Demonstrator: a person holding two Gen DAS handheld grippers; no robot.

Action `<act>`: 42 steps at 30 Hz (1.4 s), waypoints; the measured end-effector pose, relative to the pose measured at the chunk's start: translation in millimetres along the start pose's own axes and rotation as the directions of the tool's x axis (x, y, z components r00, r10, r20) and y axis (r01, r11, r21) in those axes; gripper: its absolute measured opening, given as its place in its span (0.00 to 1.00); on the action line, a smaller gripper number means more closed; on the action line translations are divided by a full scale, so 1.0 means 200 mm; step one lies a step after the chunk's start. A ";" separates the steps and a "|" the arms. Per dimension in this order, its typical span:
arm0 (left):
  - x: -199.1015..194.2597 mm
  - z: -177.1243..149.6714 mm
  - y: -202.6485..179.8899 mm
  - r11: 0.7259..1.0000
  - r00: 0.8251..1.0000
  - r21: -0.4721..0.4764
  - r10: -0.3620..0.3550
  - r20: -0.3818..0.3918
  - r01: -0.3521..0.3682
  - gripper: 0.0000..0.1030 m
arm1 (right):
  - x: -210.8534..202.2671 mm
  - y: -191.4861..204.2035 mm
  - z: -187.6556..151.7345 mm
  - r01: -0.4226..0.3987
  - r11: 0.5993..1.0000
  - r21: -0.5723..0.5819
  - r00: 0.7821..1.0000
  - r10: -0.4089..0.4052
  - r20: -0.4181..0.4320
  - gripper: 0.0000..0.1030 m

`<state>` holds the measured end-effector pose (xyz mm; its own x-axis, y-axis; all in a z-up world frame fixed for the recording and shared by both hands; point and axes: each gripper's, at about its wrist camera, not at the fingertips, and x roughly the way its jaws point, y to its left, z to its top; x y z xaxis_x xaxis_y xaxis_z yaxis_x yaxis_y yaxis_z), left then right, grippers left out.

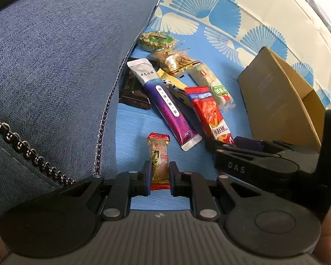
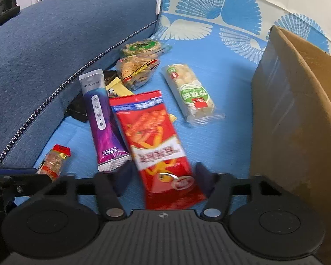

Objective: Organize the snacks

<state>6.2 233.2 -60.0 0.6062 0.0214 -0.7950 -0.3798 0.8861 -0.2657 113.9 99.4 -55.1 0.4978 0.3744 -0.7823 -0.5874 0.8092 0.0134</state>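
My left gripper [image 1: 158, 170] is shut on a small clear-wrapped candy [image 1: 158, 154] with red ends, held just above the blue patterned cloth [image 1: 134, 123]. A red snack packet [image 2: 156, 137] lies lengthwise between the fingers of my right gripper [image 2: 164, 174]. Its near end looks blurred. Blue cloth shows between the packet and the left finger [image 2: 123, 176], so the pads do not clamp it. In the left wrist view the right gripper [image 1: 222, 143] sits at the red packet's [image 1: 209, 110] near end. The held candy [image 2: 53, 161] shows at lower left in the right wrist view.
A purple tube pack [image 2: 101, 117], a green-labelled bar [image 2: 192, 92], a clear noodle-snack pack [image 2: 136, 72], a round nut cake [image 2: 141, 46], a yellow sachet [image 2: 119, 89] and a dark packet [image 1: 132, 92] lie nearby. A cardboard box [image 2: 298, 110] stands right; a blue cushion [image 2: 55, 44] left.
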 end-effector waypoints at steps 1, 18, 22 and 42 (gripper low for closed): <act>0.00 0.00 0.00 1.000 1.000 0.002 -0.002 0.000 0.002 0.16 | -0.01 0.00 0.00 -0.003 1.000 0.008 1.000 0.003 0.000 0.52; -0.01 0.00 0.01 0.999 0.999 -0.013 -0.040 -0.011 0.040 0.17 | -0.23 0.06 -0.12 0.014 1.000 0.002 0.999 -0.014 -0.041 0.54; 0.00 -0.01 0.01 0.999 0.999 -0.010 -0.039 -0.015 0.038 0.17 | -0.15 0.06 -0.09 0.058 0.998 -0.010 0.998 -0.058 0.008 0.74; 0.06 0.01 0.00 0.999 0.998 -0.007 -0.039 -0.057 0.039 0.32 | -0.04 -0.05 -0.07 -0.058 0.993 0.102 0.998 0.057 0.012 0.46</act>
<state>14.9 233.5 -68.6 0.5801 -0.0397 -0.8136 -0.3610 0.8828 -0.3005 106.6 82.2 -58.6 0.4707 0.4254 -0.7730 -0.5470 0.8281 0.1227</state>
